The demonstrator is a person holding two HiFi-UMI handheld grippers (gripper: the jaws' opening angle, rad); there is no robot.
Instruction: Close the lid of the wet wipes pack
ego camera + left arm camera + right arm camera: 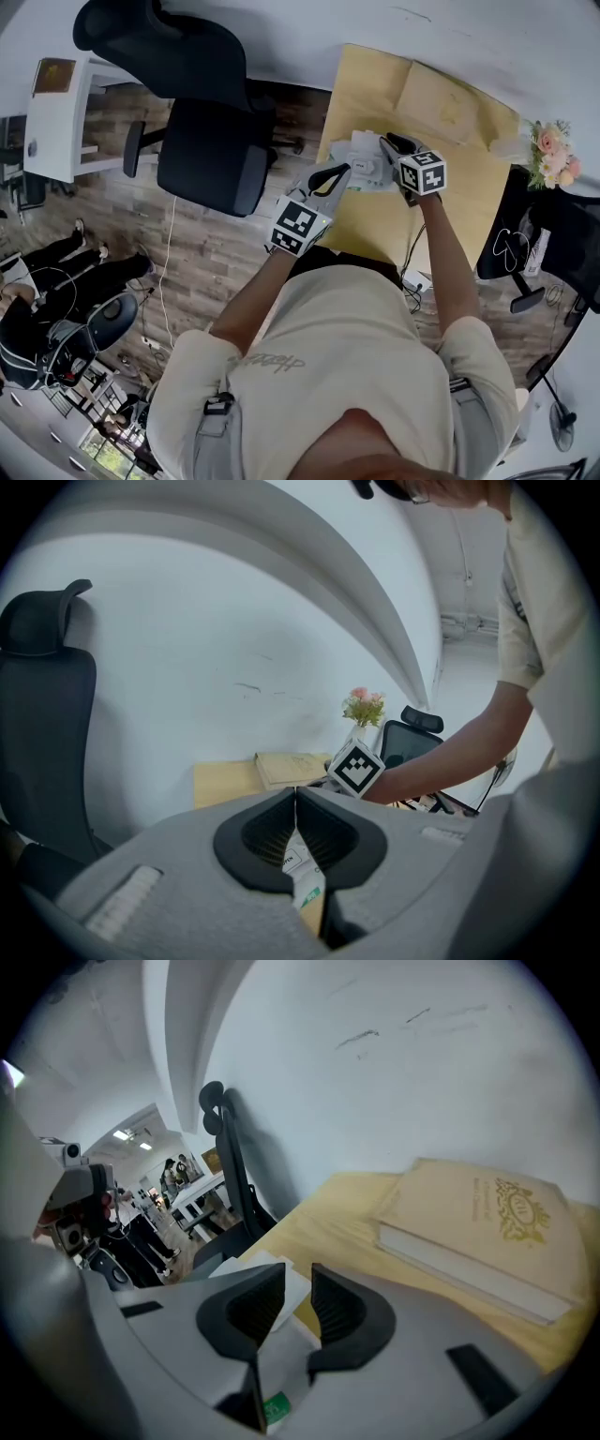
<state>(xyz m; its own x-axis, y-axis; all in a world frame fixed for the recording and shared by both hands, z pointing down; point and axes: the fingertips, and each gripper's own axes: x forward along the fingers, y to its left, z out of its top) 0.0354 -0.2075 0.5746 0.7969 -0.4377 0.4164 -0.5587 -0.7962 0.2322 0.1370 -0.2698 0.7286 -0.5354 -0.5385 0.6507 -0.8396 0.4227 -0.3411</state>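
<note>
Over a pale wooden tabletop (pixel 361 84), you work both grippers at the wet wipes pack (pixel 364 161), which lies just in front of the cream hardcover book (pixel 441 103), on the side nearer to you. Your left gripper (pixel 339 172) comes in at the pack's end farthest from the book. Its ribbed black jaws are drawn together, tips touching, and white printed film shows in the slit between them, so they appear to pinch the wrapper's edge. Your right gripper (pixel 386 142) hangs over the end of the pack nearest the book. Its jaws stand a narrow slit apart with nothing clamped, and the white top of the pack lies below them. The lid cannot be picked out clearly from any view. The pack looks like a light, soft pillow of glossy film, likely to slide and crumple under a sideways shove. Its lid is probably a stiff plastic flap that needs a firm, square press to snap down. A hold on the flat sealed edge, away from the flap, should steady it, while a jaw tip pushes down on the lid's free edge.
</note>
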